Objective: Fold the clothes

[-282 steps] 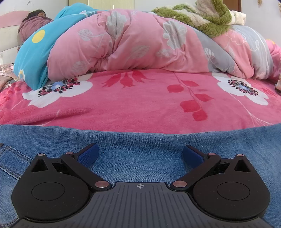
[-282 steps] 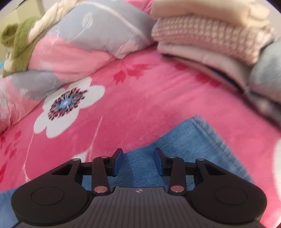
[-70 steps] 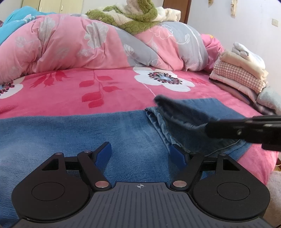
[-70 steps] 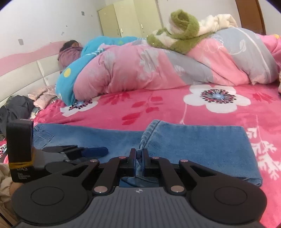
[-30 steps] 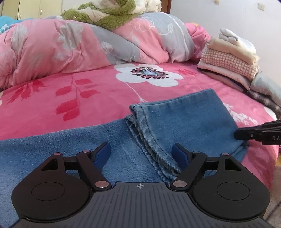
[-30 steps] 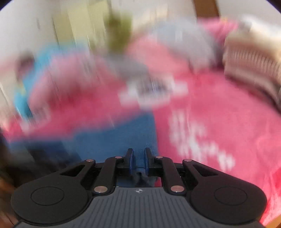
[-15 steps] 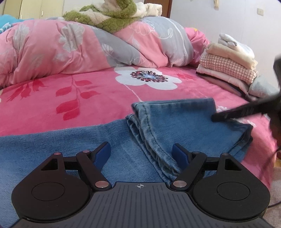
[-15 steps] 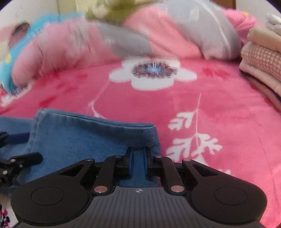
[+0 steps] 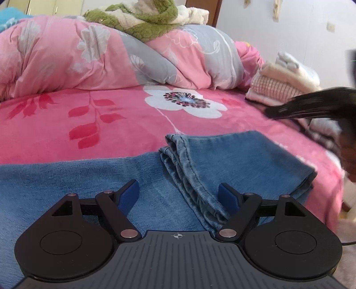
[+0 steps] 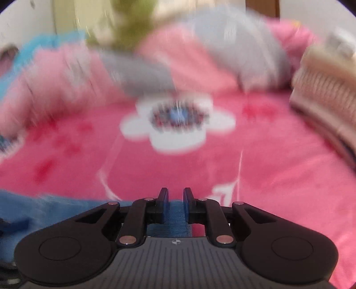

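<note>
Tongs first: the left gripper (image 9: 179,193) hangs low over the jeans (image 9: 244,160) with its blue pads spread wide and nothing pinched between them. The bunched hems of the folded-back legs run between the pads, from about 6 o'clock up to 12 o'clock in the left view. It has hardly moved from where it was a second ago.

The right gripper (image 10: 175,201) has its pads close together, and they are opening a little. Blue cloth shows in the gap low down, but the pads do not look to be squeezing it. A second ago they were nearly shut on the jeans edge. In the left view the right gripper is a dark blur at 3 o'clock, up off the jeans; half a second ago its tip was down on the folded part.

The jeans lie flat on the pink bedspread (image 9: 124,115), with the leg ends folded back over the rest. A white flower (image 9: 184,102) is printed at 12 o'clock past the fold. Behind it is a puffy pink and grey quilt (image 9: 111,55) with a green fuzzy blanket (image 9: 144,20) on top. A stack of folded clothes (image 9: 282,86) sits at 2 o'clock. The right view is very blurred.
</note>
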